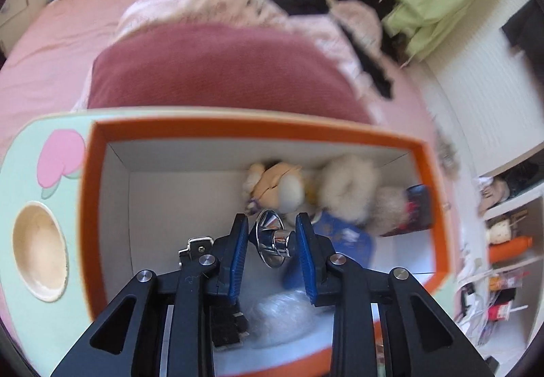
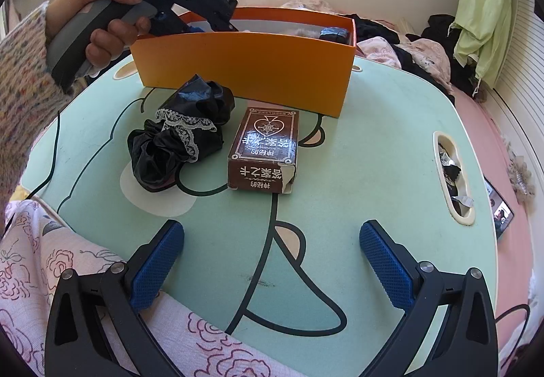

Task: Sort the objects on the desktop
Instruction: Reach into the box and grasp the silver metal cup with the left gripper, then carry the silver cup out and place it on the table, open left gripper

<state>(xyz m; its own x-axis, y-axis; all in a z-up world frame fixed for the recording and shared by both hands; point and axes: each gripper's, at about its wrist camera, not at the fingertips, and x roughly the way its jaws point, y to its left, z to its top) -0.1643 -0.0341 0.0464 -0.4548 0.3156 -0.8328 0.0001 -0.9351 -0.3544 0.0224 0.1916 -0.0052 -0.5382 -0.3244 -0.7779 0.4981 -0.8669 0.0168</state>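
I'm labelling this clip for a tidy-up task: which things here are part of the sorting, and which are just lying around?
Part of the job:
- orange box
- chrome piece, gripped by the left gripper over the box
- black scrunchie and brown card box, on the table
- right gripper, open and empty

Lying about:
- green curtain
- clothes on the bed
- phone

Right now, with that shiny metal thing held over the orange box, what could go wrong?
The left gripper pinches only the narrow stem of the chrome funnel-shaped piece; smooth metal could slip or twist out. Dropped, it would land on the plush toys inside the orange box, possibly rolling under them. The black scrunchie and brown card box remain unsorted.
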